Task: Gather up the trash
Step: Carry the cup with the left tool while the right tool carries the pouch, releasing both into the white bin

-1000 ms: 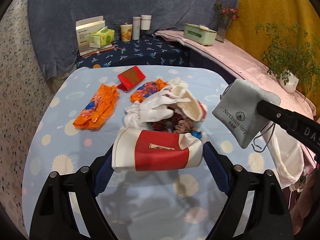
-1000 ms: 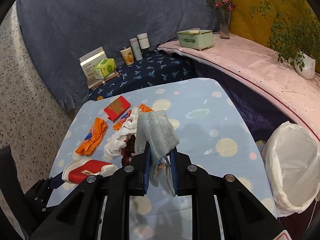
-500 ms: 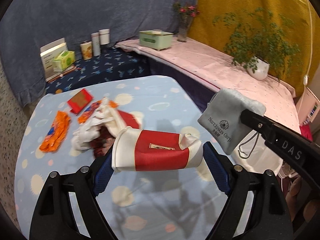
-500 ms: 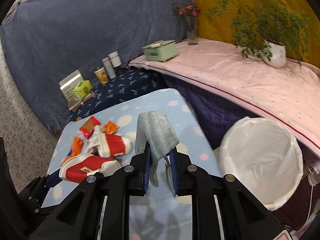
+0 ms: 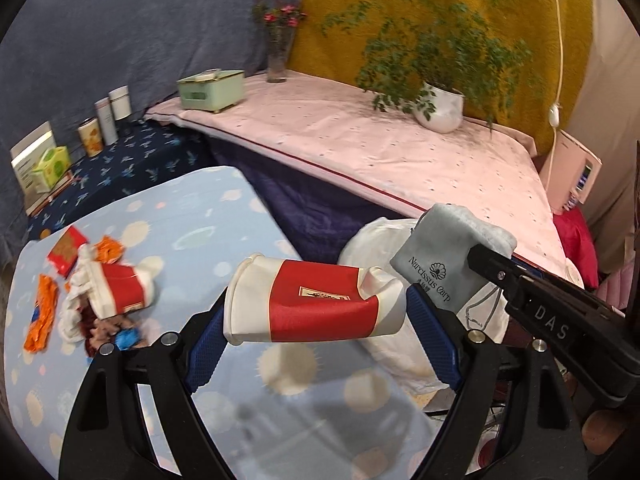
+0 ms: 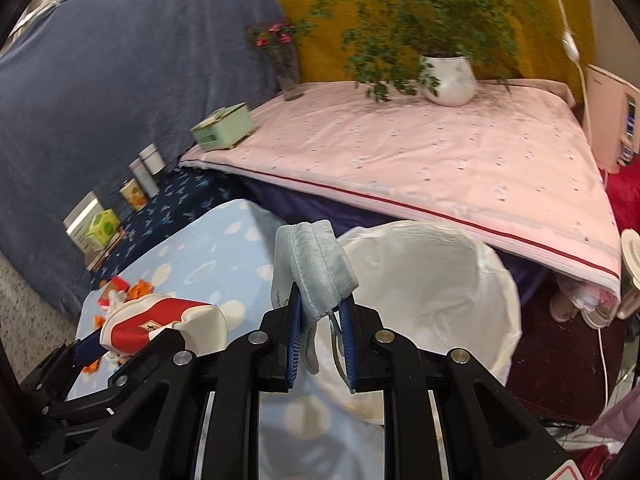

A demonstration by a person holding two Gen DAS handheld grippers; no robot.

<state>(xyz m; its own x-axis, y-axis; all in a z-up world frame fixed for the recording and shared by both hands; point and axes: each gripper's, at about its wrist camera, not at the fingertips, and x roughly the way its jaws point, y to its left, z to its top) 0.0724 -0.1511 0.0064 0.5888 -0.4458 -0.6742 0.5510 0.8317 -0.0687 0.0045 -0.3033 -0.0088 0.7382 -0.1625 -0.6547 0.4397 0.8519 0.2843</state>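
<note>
My left tongs [image 5: 316, 312] clamp a crushed red-and-white paper cup [image 5: 312, 306] end to end, its long axis lying crosswise between the blue pads. My right tongs [image 6: 320, 336] are pinched nearly closed on a grey cloth pouch [image 6: 312, 268], which folds over the tips and dangles a cord below.

The white-lined bin [image 6: 432, 280] stands just off the right edge of the bench [image 5: 200, 220], ahead and slightly right of both tongs. From the right wrist the pouch hangs against the near-left rim of the bin's mouth; from the left wrist the cup sits short of the bin, over the bench edge. I judge the right hand nearer, so the pouch should drop first and the cup needs carrying further right.

Far left on the bench remain another red cup [image 5: 116, 288], orange wrappers [image 5: 40, 316], and a red packet [image 5: 66, 250].
</note>
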